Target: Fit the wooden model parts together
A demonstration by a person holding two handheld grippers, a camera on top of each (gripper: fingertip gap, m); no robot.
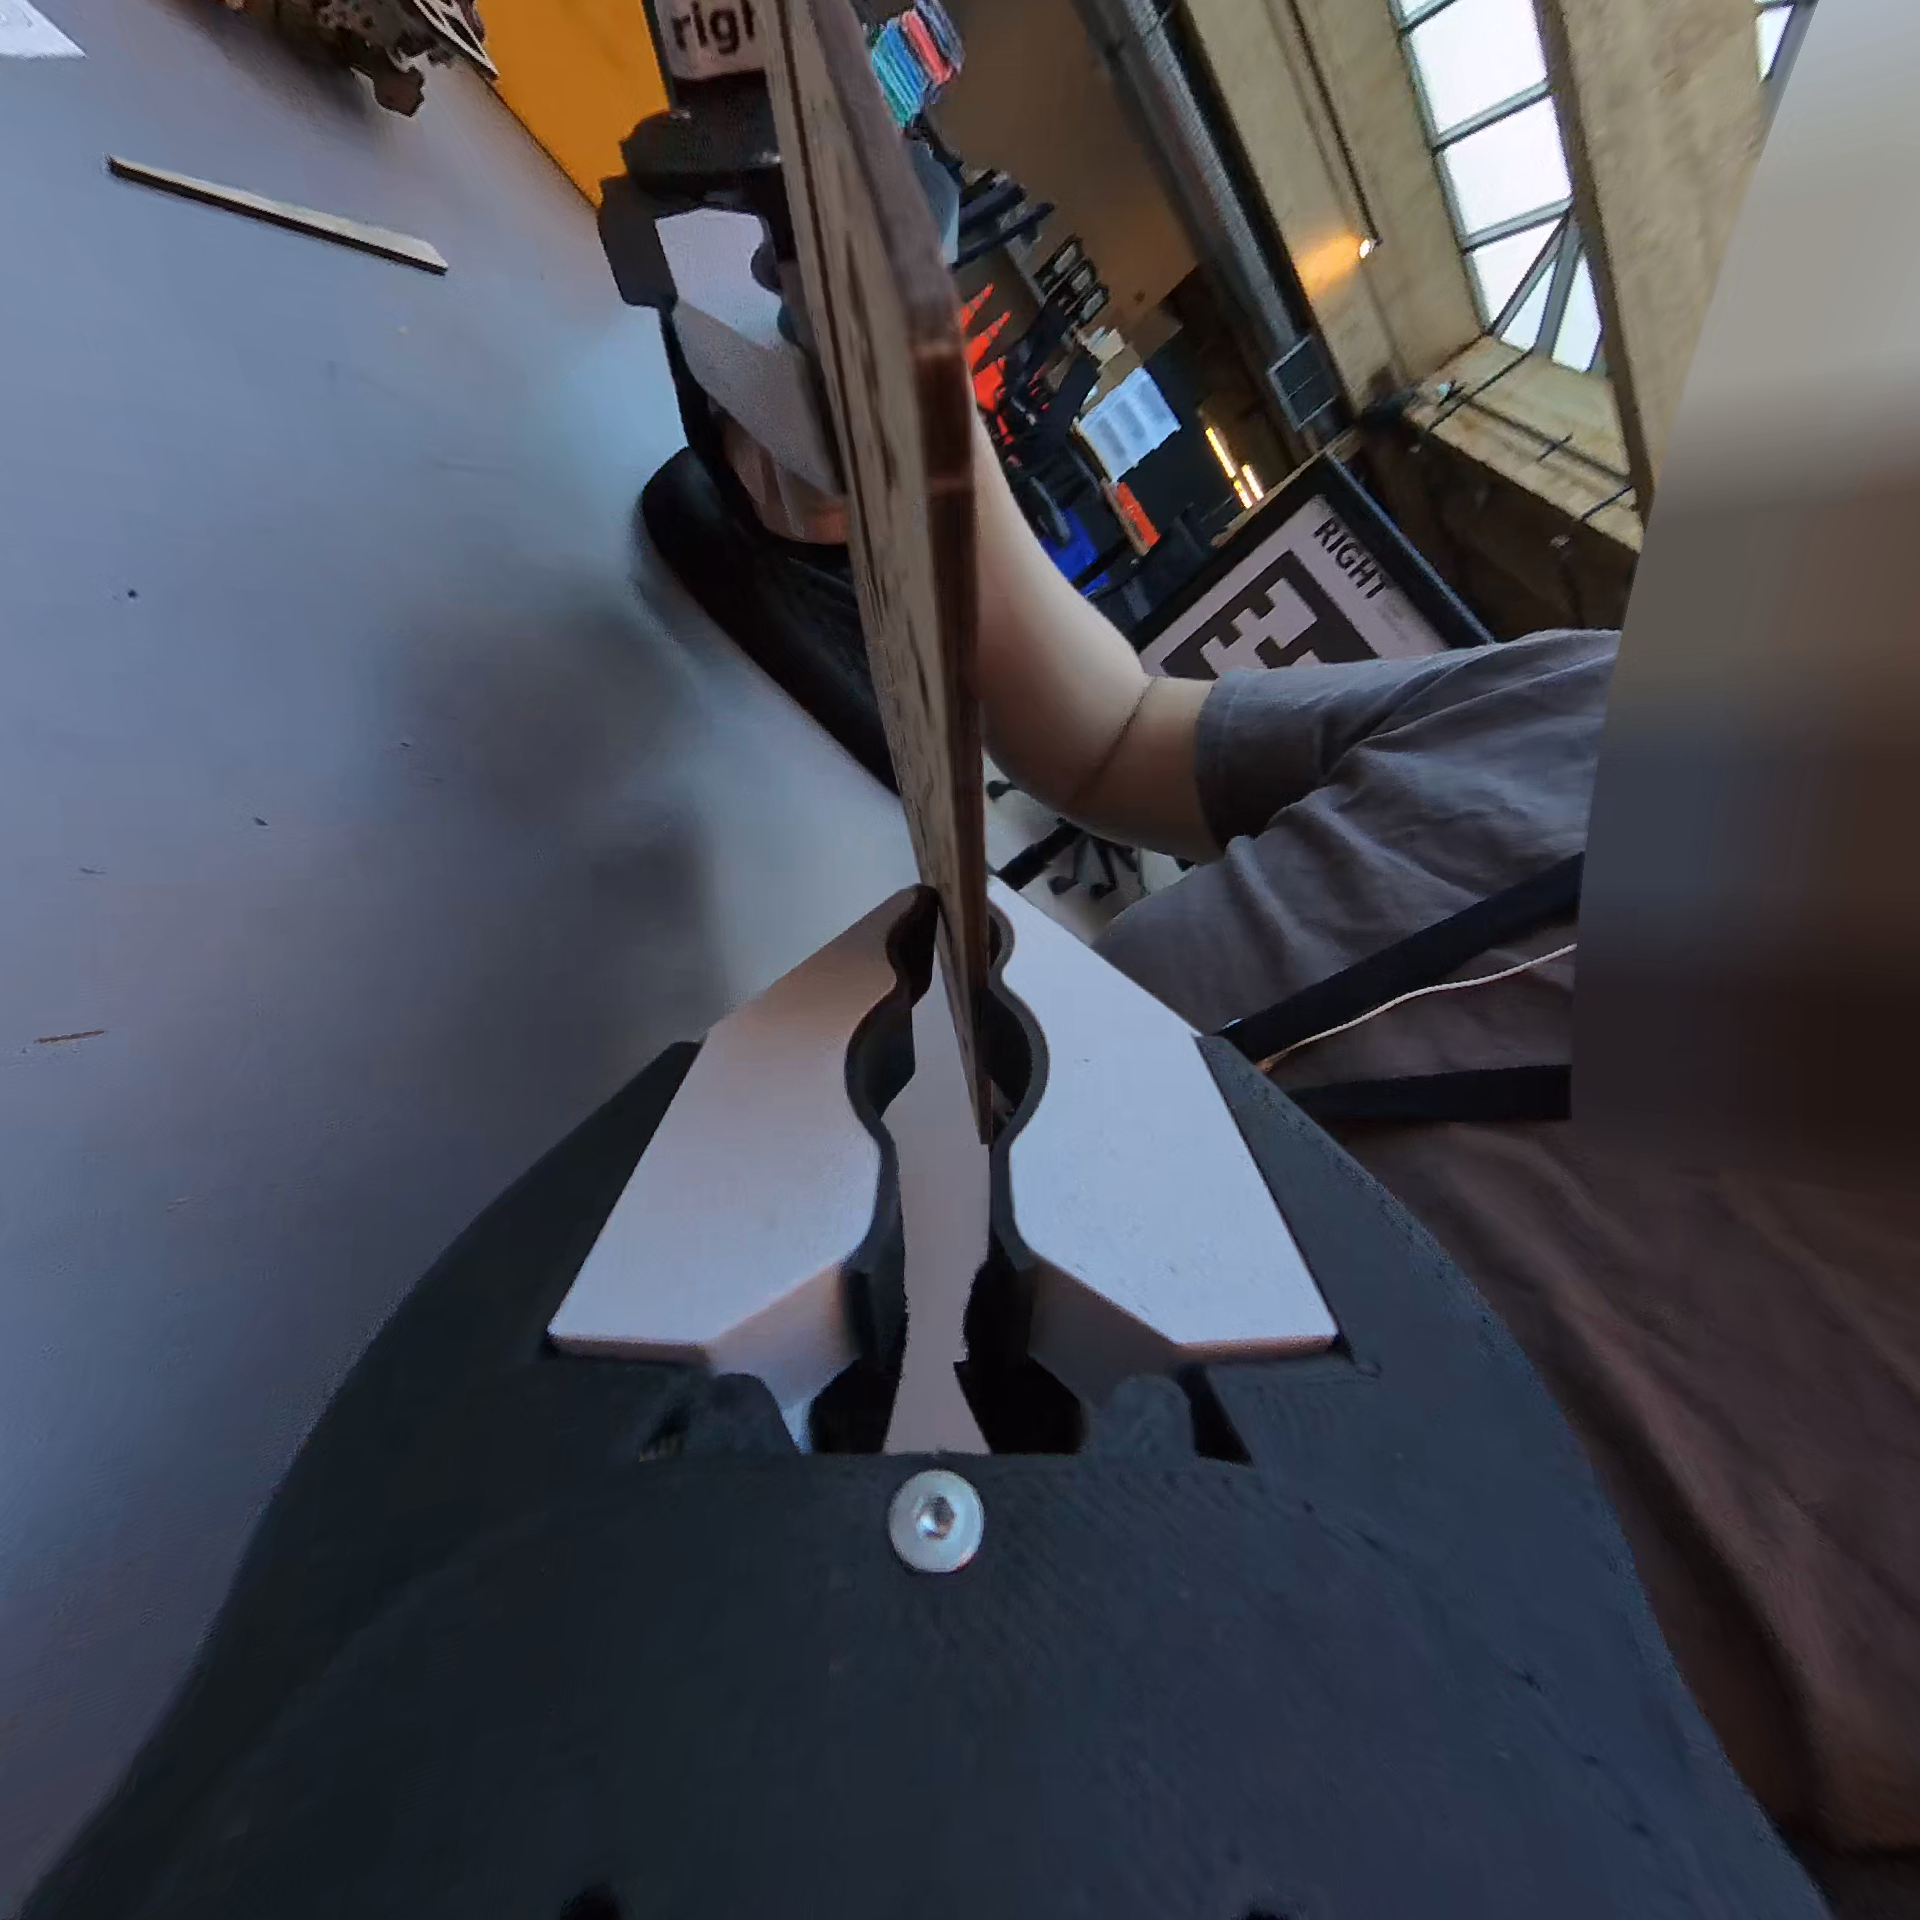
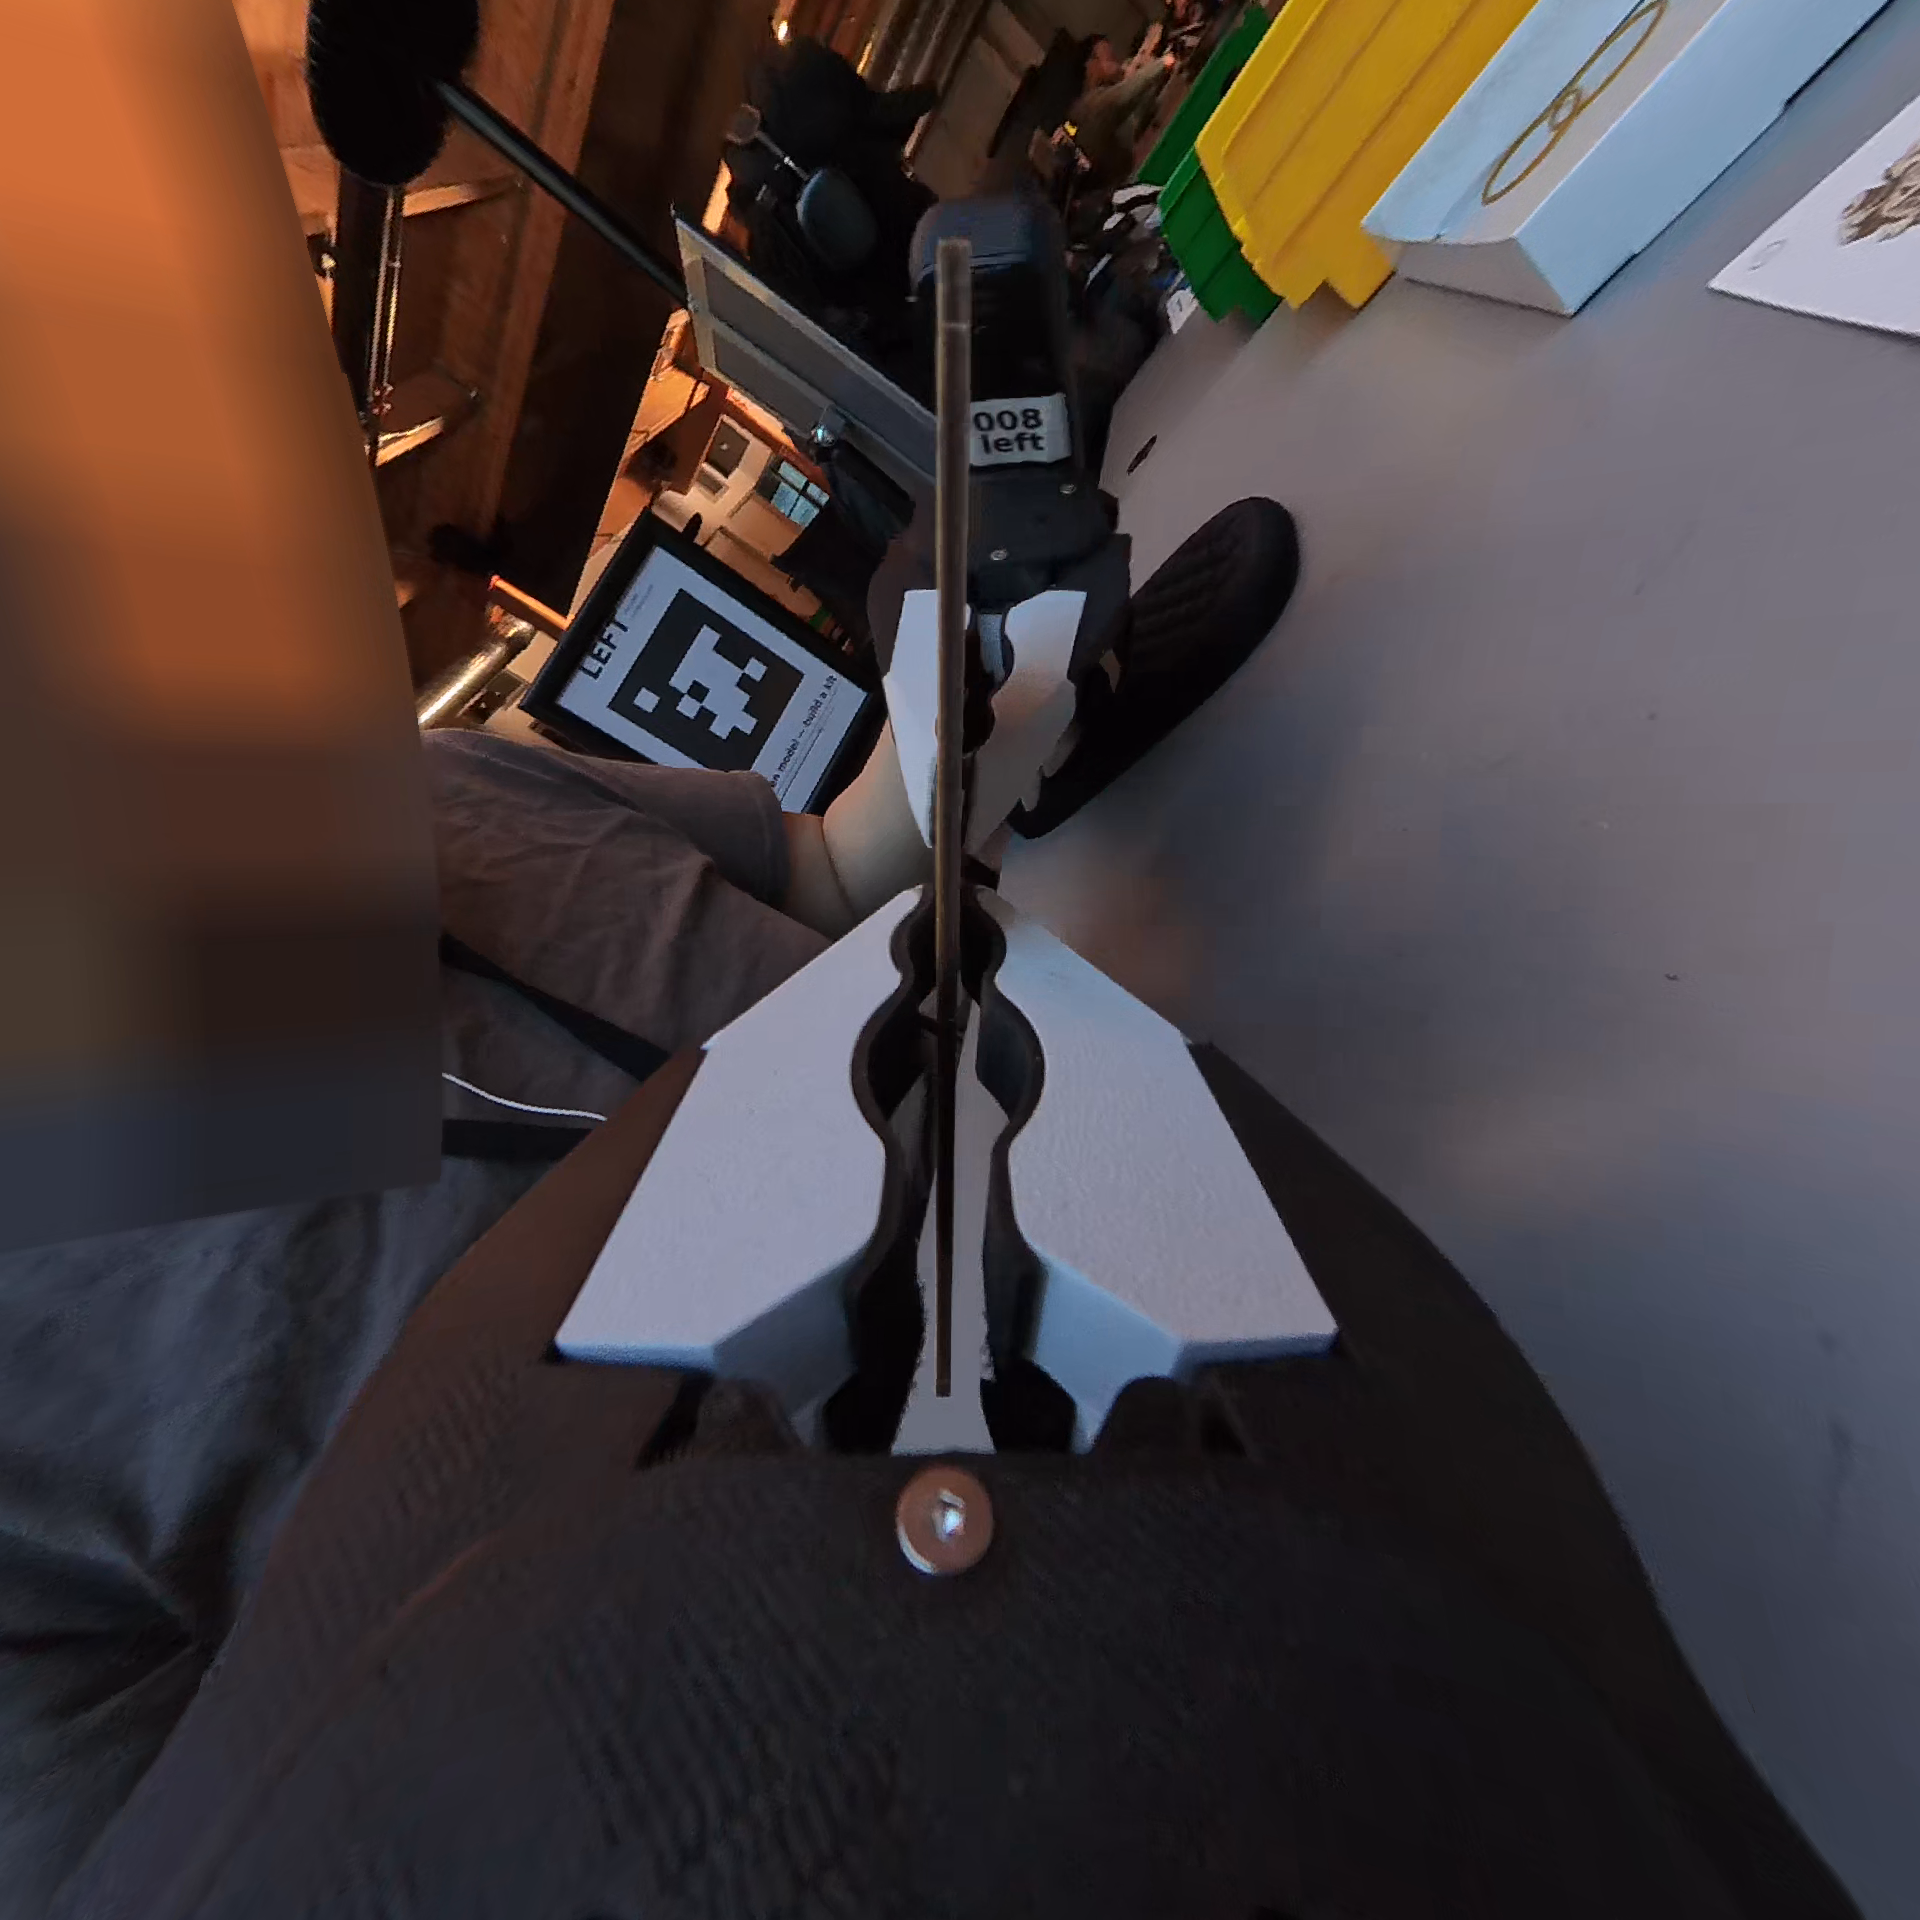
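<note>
A thin brown wooden panel (image 1: 899, 436) is held upright over the grey table (image 1: 260, 623), with a gripper at each end. In the left wrist view my left gripper (image 1: 961, 925) is shut on the panel's near end, both pads against it. The right gripper's white finger (image 1: 743, 343) presses on the far end. In the right wrist view the same panel (image 2: 951, 520) shows edge-on as a dark line. My right gripper (image 2: 951, 920) is shut on it, and beyond it the left gripper's fingers (image 2: 1029, 675) clamp the other end.
A thin wooden strip (image 1: 275, 213) lies on the table, with dark wooden cut-outs (image 1: 384, 42) at the far corner. Yellow bins (image 2: 1320, 135), green bins (image 2: 1205, 239), a white box (image 2: 1621, 145) and a paper sheet (image 2: 1849, 229) line the far side. A person's arm (image 1: 1070, 665) is close by. Left tips to right tips: about 9 centimetres.
</note>
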